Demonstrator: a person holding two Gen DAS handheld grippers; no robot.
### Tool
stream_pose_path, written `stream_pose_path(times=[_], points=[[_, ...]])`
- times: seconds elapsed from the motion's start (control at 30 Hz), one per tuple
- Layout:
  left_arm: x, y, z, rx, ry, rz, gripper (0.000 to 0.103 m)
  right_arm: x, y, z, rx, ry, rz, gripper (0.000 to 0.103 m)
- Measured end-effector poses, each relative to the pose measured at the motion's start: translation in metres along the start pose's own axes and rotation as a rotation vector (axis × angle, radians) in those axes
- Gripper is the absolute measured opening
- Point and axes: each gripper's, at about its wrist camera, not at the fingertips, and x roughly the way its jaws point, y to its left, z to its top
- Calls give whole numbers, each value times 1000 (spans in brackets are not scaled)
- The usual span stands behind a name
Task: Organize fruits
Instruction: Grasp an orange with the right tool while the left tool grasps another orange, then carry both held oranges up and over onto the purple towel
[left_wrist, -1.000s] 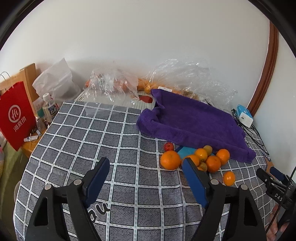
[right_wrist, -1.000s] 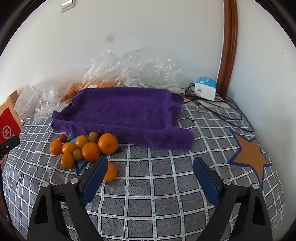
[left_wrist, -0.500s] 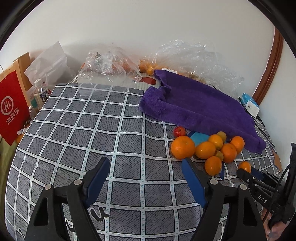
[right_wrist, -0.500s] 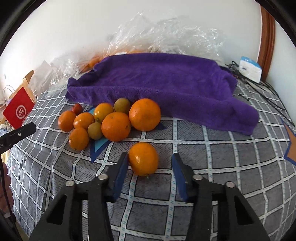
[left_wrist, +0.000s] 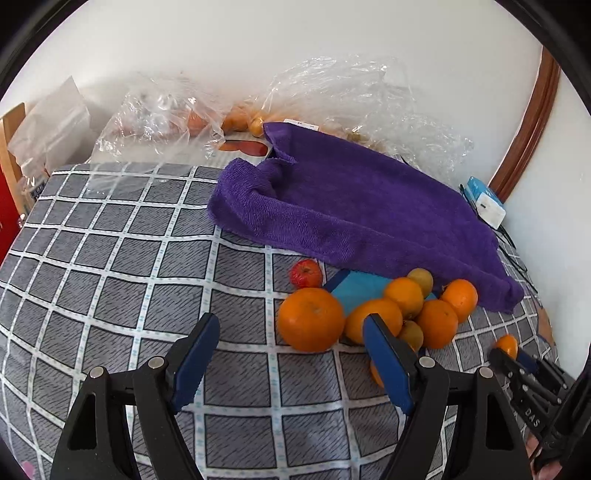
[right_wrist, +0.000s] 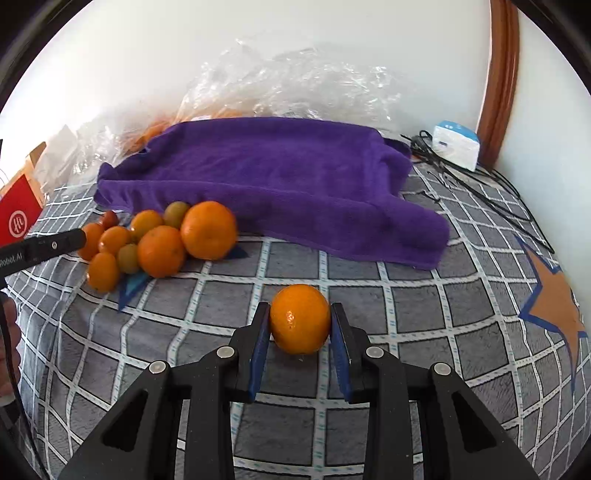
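Observation:
My right gripper (right_wrist: 300, 321) is shut on a small orange mandarin (right_wrist: 300, 318), held just above the checked tablecloth (right_wrist: 369, 369); it also shows in the left wrist view (left_wrist: 506, 345). A cluster of oranges (right_wrist: 162, 240) with a big orange (right_wrist: 209, 229) and a small red apple (right_wrist: 109, 218) lies in front of a purple towel (right_wrist: 280, 173). In the left wrist view my left gripper (left_wrist: 291, 354) is open and empty, just short of the big orange (left_wrist: 311, 319), beside the red apple (left_wrist: 306, 273) and the purple towel (left_wrist: 354, 210).
Crinkled clear plastic bags (left_wrist: 362, 92) with more fruit lie behind the towel by the wall. A white and blue box (right_wrist: 456, 144) with cables sits at the back right. A red paper bag (right_wrist: 18, 218) stands at the left. An orange star patch (right_wrist: 554, 302) marks the cloth.
My right gripper has moved in on the lone mandarin and closed on it. My left gripper has moved closer to the fruit cluster and stays open.

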Motion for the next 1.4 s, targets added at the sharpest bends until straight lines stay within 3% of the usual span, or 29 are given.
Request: stream_pose_path(times=[0.07,0.2,0.27,0.47,0.63,0.7,0.87,0.93,1.03,1.13,1.4], points=[[6,-1,1,-3,9,-5,73,-1,-2,1,5,-7,21,32],[14,1,-2,-37,20,-36,45,6,-4,3,-5,18,26,32],[14,4,-1,-49,28,-64,38,5,-6,3,-2,16,31,32],[-6,22,-10,-68,34,18,38,6,-5,2,2,17,36,32],[-11,28,-23,-55,10,10,40,7,-4,3,6,28,25,32],[-9,29,-25,-51,-4,2,48,8,-3,3,1,29,18,32],[-7,28,-27,-52,-44,-2,53,8,-5,3,12,27,13,32],[-7,31,-26,-63,-45,-14,53,7,-7,3,21,23,20,32],[-8,38,-28,-92,-51,-36,39,5,-9,2,27,14,18,32],[-11,44,-31,-128,-67,-62,39,1,-9,2,30,-4,29,32],[-26,40,-33,-107,-157,-71,38,-9,-17,0,75,-57,77,32]])
